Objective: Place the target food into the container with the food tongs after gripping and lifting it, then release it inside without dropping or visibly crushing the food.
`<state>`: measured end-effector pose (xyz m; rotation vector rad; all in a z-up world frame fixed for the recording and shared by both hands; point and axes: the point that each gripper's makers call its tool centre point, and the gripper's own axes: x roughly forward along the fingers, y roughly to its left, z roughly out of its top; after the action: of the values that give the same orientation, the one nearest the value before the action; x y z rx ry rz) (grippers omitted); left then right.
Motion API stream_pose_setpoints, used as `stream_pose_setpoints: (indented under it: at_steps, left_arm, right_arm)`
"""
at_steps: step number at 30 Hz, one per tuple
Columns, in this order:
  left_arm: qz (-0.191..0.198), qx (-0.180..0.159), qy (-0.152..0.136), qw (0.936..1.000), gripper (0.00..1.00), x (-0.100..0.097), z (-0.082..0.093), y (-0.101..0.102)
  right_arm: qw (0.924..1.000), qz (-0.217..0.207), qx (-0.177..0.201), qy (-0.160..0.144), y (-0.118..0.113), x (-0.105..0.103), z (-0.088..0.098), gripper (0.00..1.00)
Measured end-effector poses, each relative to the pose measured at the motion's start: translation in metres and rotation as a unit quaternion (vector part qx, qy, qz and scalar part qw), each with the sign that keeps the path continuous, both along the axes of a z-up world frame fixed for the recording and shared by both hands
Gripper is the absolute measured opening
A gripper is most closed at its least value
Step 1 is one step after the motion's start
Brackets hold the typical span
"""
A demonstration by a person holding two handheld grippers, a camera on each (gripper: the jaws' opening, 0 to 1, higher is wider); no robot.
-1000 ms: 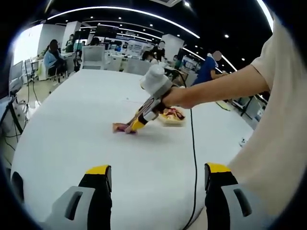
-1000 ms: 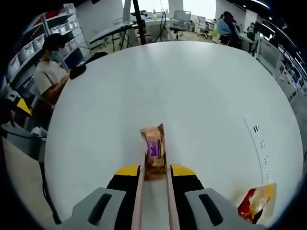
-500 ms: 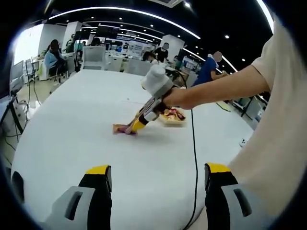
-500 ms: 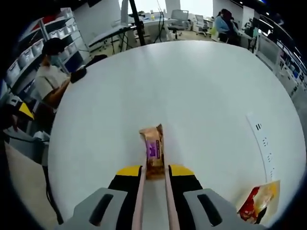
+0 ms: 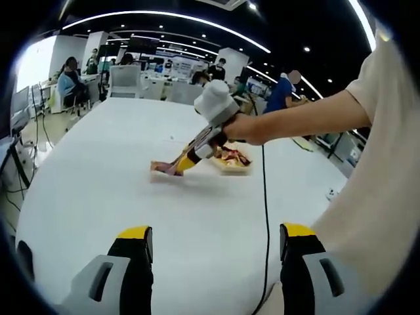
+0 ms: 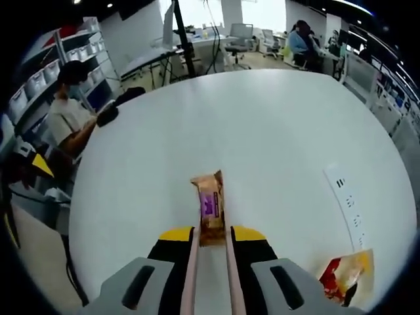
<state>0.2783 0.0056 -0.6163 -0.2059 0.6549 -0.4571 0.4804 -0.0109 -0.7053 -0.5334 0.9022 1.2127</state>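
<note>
In the left gripper view, your left gripper (image 5: 211, 252) has its two yellow-tipped jaws spread wide with nothing between them, above the white table (image 5: 98, 170). Farther across the table, your right gripper (image 5: 185, 161) comes in from the right in your hand (image 5: 244, 128), angled down, its tongs (image 5: 176, 167) closed on the snack packet (image 5: 159, 168), which sits at the table surface or just above it; you cannot tell whether it touches. Just behind it lies the container (image 5: 231, 159), already holding red and yellow packets.

In the right gripper view, your right gripper (image 6: 211, 239) has its jaws pressed in on the pink tongs (image 6: 191, 275), whose two arms run forward and pinch the near end of the snack packet (image 6: 210, 205). The packet points straight ahead from the jaw tips, tan with a purple label. The container (image 6: 344, 275) lies at the lower right, well apart from the packet. A white power strip (image 6: 346, 197) lies on the table (image 6: 262, 131) to the right.
</note>
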Motion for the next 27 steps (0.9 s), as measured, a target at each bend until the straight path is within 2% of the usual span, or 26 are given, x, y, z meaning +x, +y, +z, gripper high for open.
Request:
stream_pose_setpoints:
  at_steps: [16, 27]
  left_arm:
    - [-0.017, 0.004, -0.013, 0.9998, 0.79, -0.001, 0.008, -0.007]
    - [-0.035, 0.01, -0.028, 0.999, 0.79, -0.002, 0.018, -0.011]
  right_arm:
    - [0.9991, -0.025, 0.034, -0.007, -0.01, 0.001, 0.034, 0.2]
    - [0.9963, -0.064, 0.055, -0.018, -0.032, 0.005, 0.056, 0.2]
